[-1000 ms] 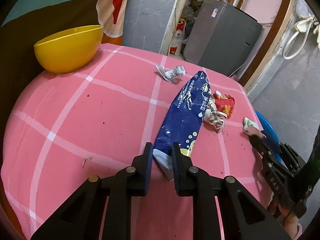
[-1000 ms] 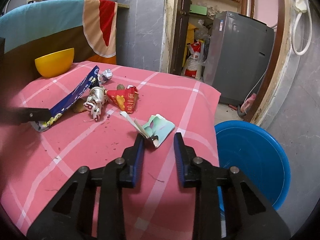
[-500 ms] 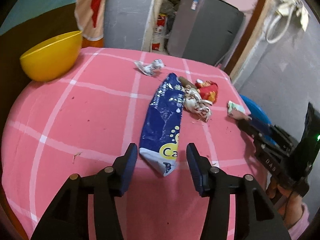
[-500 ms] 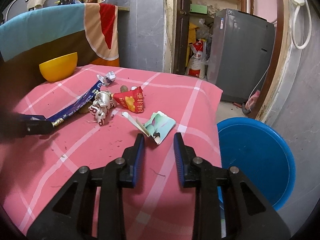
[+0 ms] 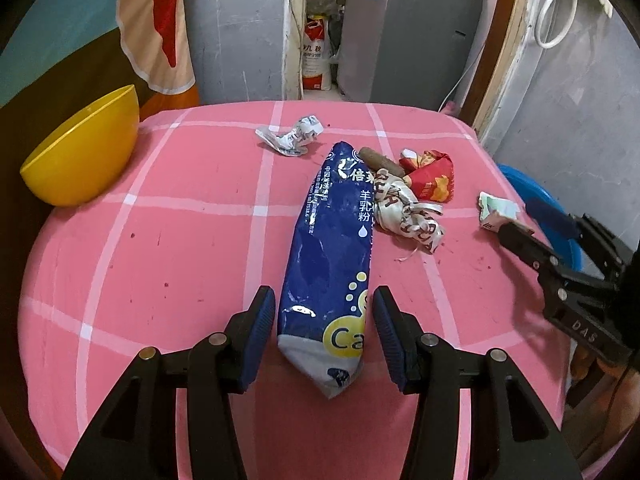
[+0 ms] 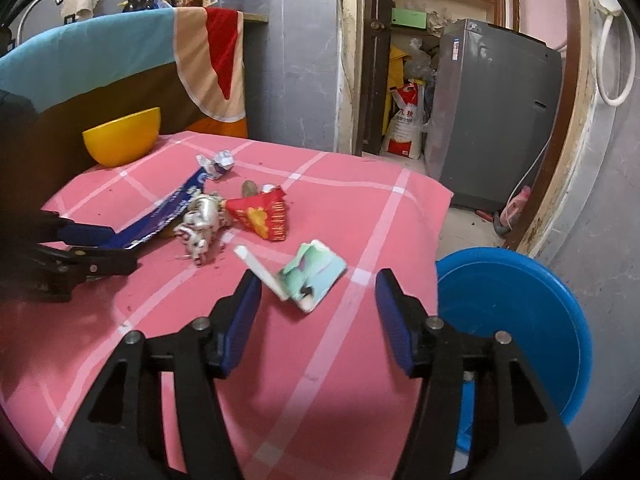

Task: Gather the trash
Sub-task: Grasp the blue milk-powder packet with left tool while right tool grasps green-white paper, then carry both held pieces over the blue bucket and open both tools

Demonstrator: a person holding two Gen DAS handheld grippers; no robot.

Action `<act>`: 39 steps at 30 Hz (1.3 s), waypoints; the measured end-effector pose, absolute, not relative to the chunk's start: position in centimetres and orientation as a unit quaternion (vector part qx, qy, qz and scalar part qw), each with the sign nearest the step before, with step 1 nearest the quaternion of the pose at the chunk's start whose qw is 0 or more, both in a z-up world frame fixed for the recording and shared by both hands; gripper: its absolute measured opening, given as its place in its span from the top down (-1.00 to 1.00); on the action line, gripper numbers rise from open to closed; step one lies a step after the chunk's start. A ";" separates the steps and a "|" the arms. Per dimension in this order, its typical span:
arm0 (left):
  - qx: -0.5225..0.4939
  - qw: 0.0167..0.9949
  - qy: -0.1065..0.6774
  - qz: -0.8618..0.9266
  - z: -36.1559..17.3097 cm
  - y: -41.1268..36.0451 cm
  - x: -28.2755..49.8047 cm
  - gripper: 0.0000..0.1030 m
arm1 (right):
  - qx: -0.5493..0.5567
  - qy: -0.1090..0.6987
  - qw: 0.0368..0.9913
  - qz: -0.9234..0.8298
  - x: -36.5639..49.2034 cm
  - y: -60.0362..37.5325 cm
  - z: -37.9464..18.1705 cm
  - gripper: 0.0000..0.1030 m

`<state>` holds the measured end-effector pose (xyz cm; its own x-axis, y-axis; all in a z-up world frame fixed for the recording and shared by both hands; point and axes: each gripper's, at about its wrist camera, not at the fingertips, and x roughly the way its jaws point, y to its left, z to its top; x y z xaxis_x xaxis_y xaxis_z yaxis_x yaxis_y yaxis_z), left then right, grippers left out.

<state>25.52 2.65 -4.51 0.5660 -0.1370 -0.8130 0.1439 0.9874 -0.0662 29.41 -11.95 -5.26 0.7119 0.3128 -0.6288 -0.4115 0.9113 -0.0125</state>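
Pink cloth with white check lines covers the table (image 5: 168,240), which stands in a grey-walled room.

At the near edge, the left gripper (image 5: 325,330) has its jaws spread, having just been opening; the near end of a long blue packet (image 5: 332,252) lies flat between them, and the blue pads do not press on it. The packet runs away from that gripper toward the middle of the table.

Near the right edge, the right gripper (image 6: 318,316) also has its jaws apart, having just been opening; a torn green-and-white carton (image 6: 314,278) lies on the cloth just in front of the fingertips, not pinched.

Farther in, a crumpled silver wrapper (image 5: 404,216) touches the right side of the blue packet, with a red wrapper (image 5: 432,178) and a brown lump (image 5: 380,160) just beyond it. A small crumpled white wrapper (image 5: 294,138) sits toward the far edge.

A yellow bowl (image 5: 80,156) rests tilted at the far left corner. A blue tub (image 6: 508,328) stands on the floor beside the right edge.
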 end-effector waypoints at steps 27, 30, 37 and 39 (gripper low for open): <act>-0.060 0.930 0.355 -0.066 -2.2 3.5 21.8 0.35 | -0.098 0.273 0.936 0.203 27.7 -11.8 -3.8 0.25; -0.079 0.942 0.318 -0.071 -1.0 3.4 21.7 0.35 | -0.088 0.236 0.949 0.191 26.5 -12.7 -2.1 0.25; -0.101 0.962 0.232 -0.100 2.2 1.7 22.1 0.35 | -0.069 0.152 0.974 0.150 24.4 -15.3 1.7 0.24; -0.103 0.965 0.212 -0.113 3.0 0.6 22.3 0.35 | -0.061 0.130 0.980 0.136 23.9 -16.3 2.6 0.24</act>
<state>22.25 0.64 3.04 0.8847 -0.2617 -0.3857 0.1746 0.9533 -0.2463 23.92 -16.30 2.56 0.9289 0.2511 -0.2723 -0.2828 0.9555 -0.0835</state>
